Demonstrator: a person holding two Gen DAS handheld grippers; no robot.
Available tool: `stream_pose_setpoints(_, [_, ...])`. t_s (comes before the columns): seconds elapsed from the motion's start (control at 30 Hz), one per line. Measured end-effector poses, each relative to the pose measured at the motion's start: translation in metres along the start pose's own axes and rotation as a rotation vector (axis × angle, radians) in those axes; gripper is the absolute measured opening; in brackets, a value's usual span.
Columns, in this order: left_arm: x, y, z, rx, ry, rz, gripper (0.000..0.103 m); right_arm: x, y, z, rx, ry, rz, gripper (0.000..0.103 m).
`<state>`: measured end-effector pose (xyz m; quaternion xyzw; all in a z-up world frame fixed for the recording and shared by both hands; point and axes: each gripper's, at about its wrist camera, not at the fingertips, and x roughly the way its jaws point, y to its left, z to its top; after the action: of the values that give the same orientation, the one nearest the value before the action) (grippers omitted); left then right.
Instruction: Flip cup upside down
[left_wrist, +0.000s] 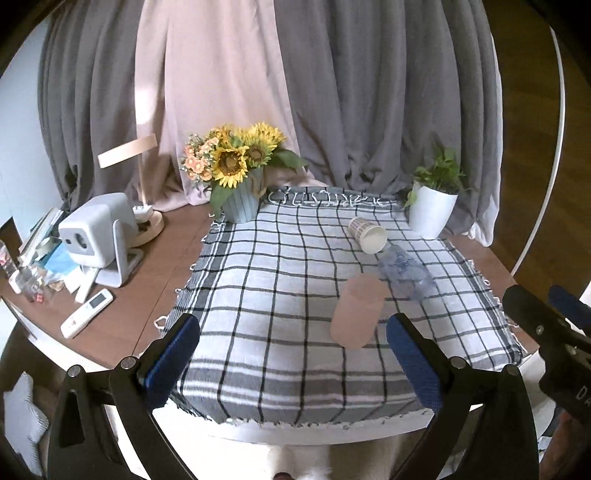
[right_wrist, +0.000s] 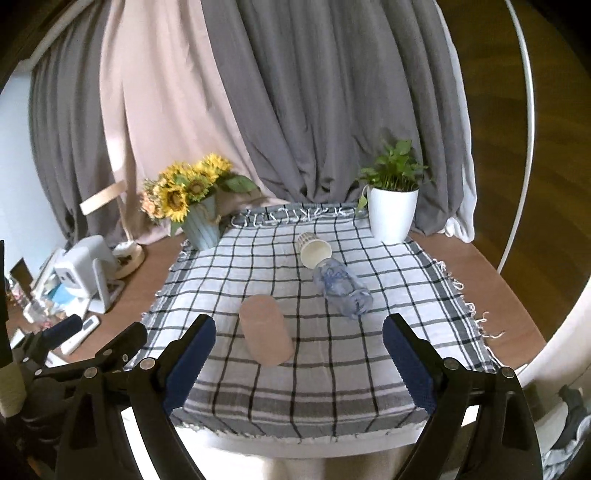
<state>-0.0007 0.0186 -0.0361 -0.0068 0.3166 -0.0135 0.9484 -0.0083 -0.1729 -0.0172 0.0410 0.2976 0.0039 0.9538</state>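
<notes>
A pink plastic cup stands on the checked cloth, its closed flat end up. A white paper cup lies on its side farther back, mouth toward me. A clear plastic bottle lies beside it. My left gripper is open and empty, near the cloth's front edge, left of the pink cup. My right gripper is open and empty, just in front of the pink cup. Each gripper shows at the other view's edge.
A sunflower pot stands at the back left of the cloth, a white plant pot at the back right. A projector, a remote and clutter lie on the brown table to the left.
</notes>
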Motion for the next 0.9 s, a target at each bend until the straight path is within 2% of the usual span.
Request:
stream_pose_setpoints(0.2, [-0.029,-0.014,-0.012,0.009,-0.022,0.041,0.103,-0.034,-0.015,-0.012,0.008,-0.038,-0.006,0.093])
stream_pose_setpoints(0.43, [-0.049,-0.017,-0.020,-0.001,-0.042,0.030,0.103,-0.057,-0.022,-0.018,0.010,-0.054,-0.005,0.093])
stream_pose_setpoints(0.67, [-0.068,-0.022,-0.025,0.026,-0.107,0.018,0.103,-0.072,-0.022,-0.021,0.007,-0.088,-0.023,0.093])
stream_pose_setpoints(0.9, [-0.077,-0.019,-0.028,0.014,-0.119,0.023,0.103,-0.083,-0.022,-0.026,0.014,-0.092,-0.030,0.093])
